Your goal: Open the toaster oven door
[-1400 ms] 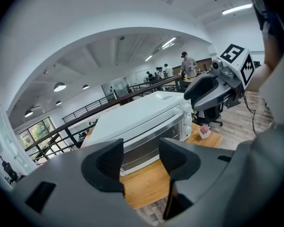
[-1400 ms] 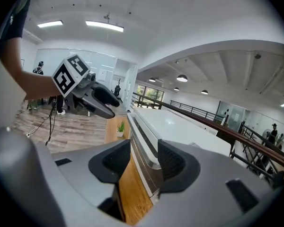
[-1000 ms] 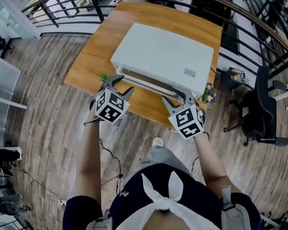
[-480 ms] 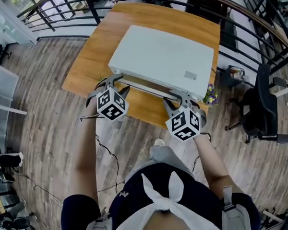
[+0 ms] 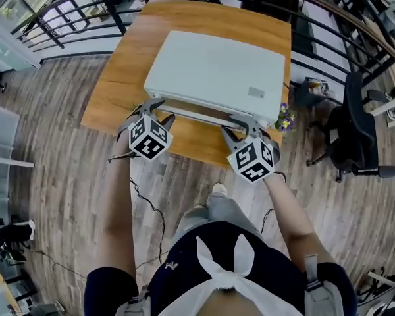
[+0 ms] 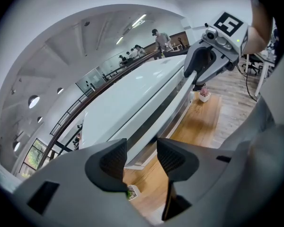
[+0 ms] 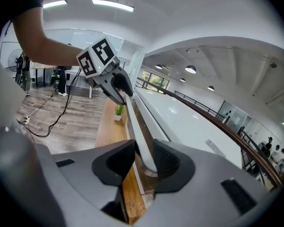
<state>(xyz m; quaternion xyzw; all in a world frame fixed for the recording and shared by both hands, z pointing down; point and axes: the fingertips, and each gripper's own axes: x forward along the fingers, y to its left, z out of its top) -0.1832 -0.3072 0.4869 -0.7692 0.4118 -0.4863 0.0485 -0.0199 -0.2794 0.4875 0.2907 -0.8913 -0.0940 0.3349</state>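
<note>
From the head view the front of the toaster oven (image 5: pixel 214 71) is hidden under its own white top, so the door itself cannot be seen there. Only its long white handle (image 5: pixel 197 112) shows, as a thin bar along the near edge. It cannot be told whether the door is fully closed or a little ajar. A small green plant (image 5: pixel 140 105) is half covered by the marker cube of the left tool. A pot of flowers (image 5: pixel 286 120) looks out from behind the oven's right corner. The people at the far railing in the left gripper view are too small to make out.

The oven stands on the wooden bench (image 5: pixel 115 91), near the edge on the person's side, and both tools reach to its front from below.

The left tool (image 6: pixel 141 157) is at the left end of the handle. Its jaws have just been closing. The white end of the bar fills the space between the pads, with no gap visible, so it is clenched on the handle.

The right tool (image 7: pixel 143 162) is at the right end. Its jaws have also just been closing. The bar passes straight between them and the pads press on both its sides, so it also grasps the handle. Each tool is visible in the other's view, at the far end of the same bar.
</note>
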